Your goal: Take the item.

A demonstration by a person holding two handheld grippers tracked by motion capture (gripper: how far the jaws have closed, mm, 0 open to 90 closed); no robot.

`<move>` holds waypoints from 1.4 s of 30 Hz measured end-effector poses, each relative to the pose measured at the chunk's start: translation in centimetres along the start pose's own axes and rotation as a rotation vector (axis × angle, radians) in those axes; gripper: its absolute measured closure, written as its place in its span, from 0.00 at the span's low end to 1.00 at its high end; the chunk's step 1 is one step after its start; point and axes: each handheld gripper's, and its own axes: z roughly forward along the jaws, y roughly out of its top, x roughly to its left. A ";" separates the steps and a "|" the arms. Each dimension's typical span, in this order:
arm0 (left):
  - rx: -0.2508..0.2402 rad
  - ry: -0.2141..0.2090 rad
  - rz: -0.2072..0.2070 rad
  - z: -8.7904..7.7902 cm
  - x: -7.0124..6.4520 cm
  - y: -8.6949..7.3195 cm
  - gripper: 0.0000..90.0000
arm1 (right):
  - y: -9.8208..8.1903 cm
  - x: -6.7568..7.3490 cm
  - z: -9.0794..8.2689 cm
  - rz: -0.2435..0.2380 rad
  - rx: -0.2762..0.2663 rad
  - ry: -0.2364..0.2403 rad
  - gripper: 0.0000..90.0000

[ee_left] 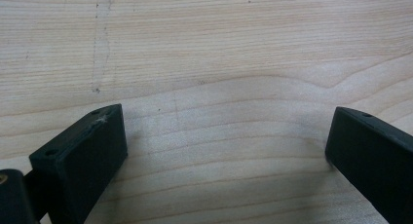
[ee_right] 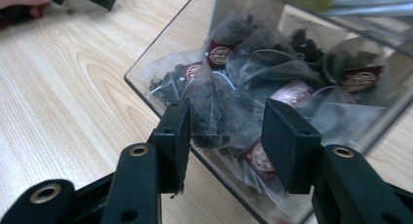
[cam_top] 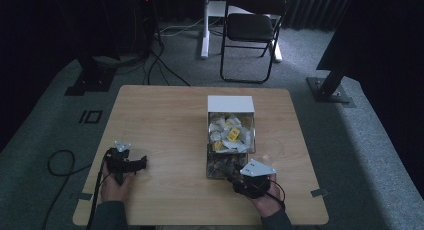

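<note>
A clear tiered box (cam_top: 231, 121) stands right of the table's centre, its white lid (cam_top: 230, 104) raised at the back. The upper tier holds white and yellow packets (cam_top: 232, 134). The lower clear tray (ee_right: 146, 95) holds several dark pyramid tea bags with red tags. My right gripper (ee_right: 225, 131) reaches into this tray from the near side (cam_top: 232, 178). Its jaws press both sides of one dark tea bag (ee_right: 214, 107), which still lies among the others. My left gripper (ee_left: 226, 146) rests open on bare wood at the front left (cam_top: 142, 163), nothing between its jaws.
The light wooden table (cam_top: 165, 120) has free room on its left half and far side. A black folding chair (cam_top: 250, 30) stands beyond it. A cable (cam_top: 60, 162) loops on the grey carpet at left, and black stand bases (cam_top: 330, 90) sit on the floor.
</note>
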 end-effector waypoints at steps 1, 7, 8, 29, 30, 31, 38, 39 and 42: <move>0.001 0.000 0.000 0.0 0.0 0.0 0.02 | 0.0 0.0 0.1 -0.002 -0.004 0.005 0.59; 0.000 0.001 -0.001 0.0 0.0 0.0 0.02 | 0.4 0.1 0.6 -0.010 0.009 0.012 0.64; 0.000 0.000 0.000 0.0 0.0 0.0 0.02 | 0.4 0.1 0.7 -0.011 0.011 0.017 0.69; 0.000 0.000 0.000 0.0 0.0 0.0 0.02 | 0.8 0.4 -0.1 0.008 -0.038 0.028 1.00; 0.000 0.000 0.000 0.0 0.0 0.0 0.02 | 0.9 0.4 -0.1 0.006 -0.041 0.026 1.00; 0.000 -0.001 -0.001 0.0 0.0 0.0 0.02 | 1.0 0.4 -0.2 0.005 -0.046 0.027 1.00; 0.000 -0.001 0.000 0.0 0.0 0.0 0.02 | 1.4 0.4 -1.0 0.000 -0.064 0.018 1.00; -0.001 0.000 -0.001 0.0 0.0 0.0 0.02 | 1.5 0.4 -1.1 -0.002 -0.069 0.014 1.00; 0.000 0.000 0.000 0.0 0.0 0.0 0.02 | 1.6 0.3 -1.5 -0.004 -0.078 0.008 1.00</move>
